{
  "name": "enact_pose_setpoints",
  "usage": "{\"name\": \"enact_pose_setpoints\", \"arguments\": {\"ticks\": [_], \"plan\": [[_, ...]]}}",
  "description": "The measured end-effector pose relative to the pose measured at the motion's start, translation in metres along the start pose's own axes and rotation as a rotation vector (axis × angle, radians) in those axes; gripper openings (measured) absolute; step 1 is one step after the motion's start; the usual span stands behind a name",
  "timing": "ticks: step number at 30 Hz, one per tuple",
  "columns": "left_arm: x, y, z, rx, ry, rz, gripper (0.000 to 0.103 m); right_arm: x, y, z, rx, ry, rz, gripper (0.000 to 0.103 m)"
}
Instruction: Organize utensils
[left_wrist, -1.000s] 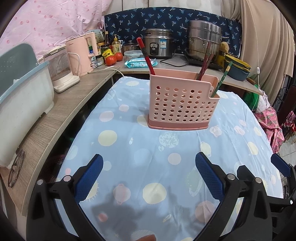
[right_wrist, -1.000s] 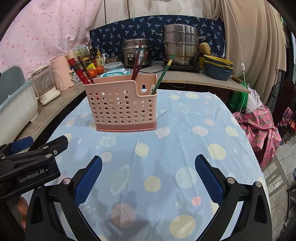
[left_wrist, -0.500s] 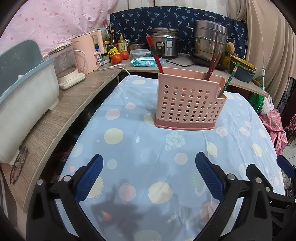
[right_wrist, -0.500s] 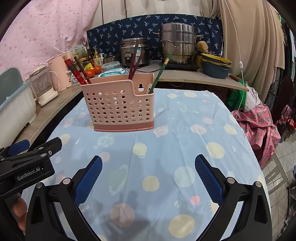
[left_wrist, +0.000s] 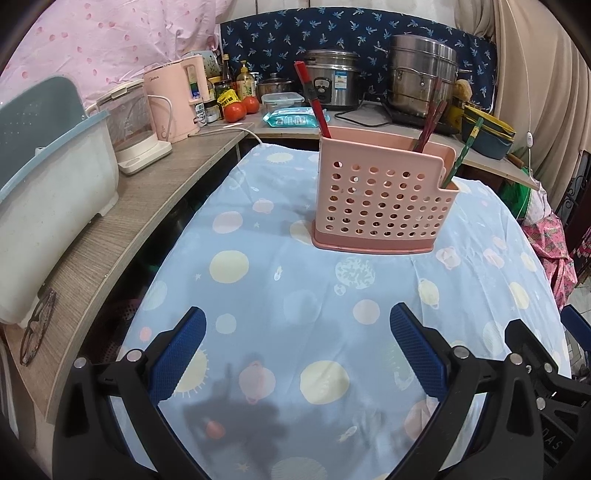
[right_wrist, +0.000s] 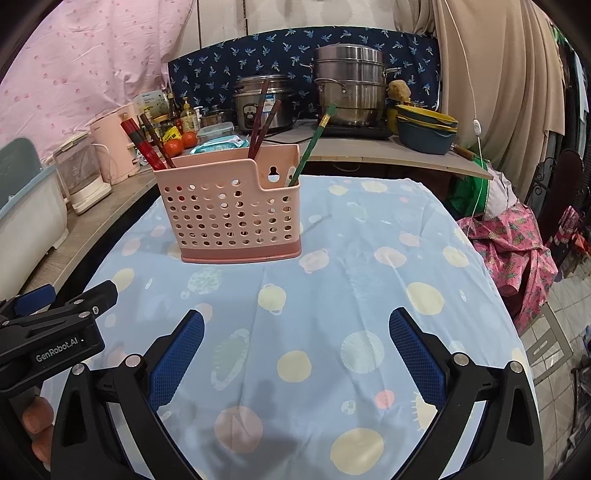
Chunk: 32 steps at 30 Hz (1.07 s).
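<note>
A pink perforated utensil holder (left_wrist: 384, 199) (right_wrist: 231, 214) stands upright on the blue patterned tablecloth (left_wrist: 295, 295) (right_wrist: 351, 277). Red chopsticks (left_wrist: 313, 99) (right_wrist: 142, 144) lean out of its left end, dark brown chopsticks (left_wrist: 428, 125) (right_wrist: 262, 118) rise from the middle, and green chopsticks (left_wrist: 463, 151) (right_wrist: 314, 142) stick out of its lower right compartment. My left gripper (left_wrist: 295, 332) is open over the cloth, well short of the holder, with nothing between its fingers. My right gripper (right_wrist: 295, 332) is likewise open and empty, beside the left one.
A wooden counter (left_wrist: 147, 199) runs along the left with a dish bin (left_wrist: 48, 177), kettles (left_wrist: 173, 99), tomatoes (left_wrist: 236, 110) and glasses (left_wrist: 37, 325). Rice cooker (right_wrist: 262, 99), steel steamer (right_wrist: 351, 88) and stacked bowls (right_wrist: 424, 125) stand at the back. The table edge drops off right near pink cloth (right_wrist: 517, 243).
Both grippers have drifted back and slightly left from the holder, which now sits further right in the left view. Both stayed open and empty; the holder and chopsticks have not moved.
</note>
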<state>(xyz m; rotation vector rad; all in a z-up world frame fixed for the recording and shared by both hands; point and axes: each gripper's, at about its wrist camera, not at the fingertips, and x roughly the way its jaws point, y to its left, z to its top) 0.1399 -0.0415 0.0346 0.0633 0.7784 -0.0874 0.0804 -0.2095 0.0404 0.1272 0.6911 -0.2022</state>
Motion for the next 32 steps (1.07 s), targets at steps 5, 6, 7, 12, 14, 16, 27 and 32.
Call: {"name": "enact_pose_setpoints", "arguments": {"ticks": [5,6,7,12,14,16,27,32], "plan": [[0.0003,-0.0004,0.0,0.003,0.0,-0.002,0.095,-0.0003,-0.0013,0.0005,0.002,-0.002,-0.004,0.097],[0.0005,-0.0003,0.0,0.003,0.0,-0.002,0.095,-0.0002,-0.0015,0.0004,0.001,-0.001,-0.004,0.097],[0.0004,-0.0004,0.0001,0.003,0.001,-0.002,0.095,-0.0002,-0.0016,0.0004,0.001,-0.001,-0.002,0.097],[0.0005,-0.0007,0.0002,0.004,0.002,-0.002,0.095,-0.0002,-0.0017,0.0004,0.001,-0.001,-0.003,0.097],[0.0007,-0.0008,0.0002,0.004,0.003,-0.003,0.095,-0.0002,-0.0021,0.0006,0.002,0.0,-0.004,0.097],[0.0006,-0.001,0.0002,0.007,0.002,-0.004,0.095,-0.0003,-0.0021,0.0006,0.001,-0.001,-0.004,0.097],[0.0016,-0.0023,0.0001,0.009,0.007,-0.005,0.095,-0.0001,-0.0022,0.0007,0.002,-0.001,-0.005,0.097],[0.0044,-0.0003,0.0005,0.001,0.013,-0.006,0.095,0.0,-0.0023,0.0007,0.0,-0.001,-0.005,0.097]]}}
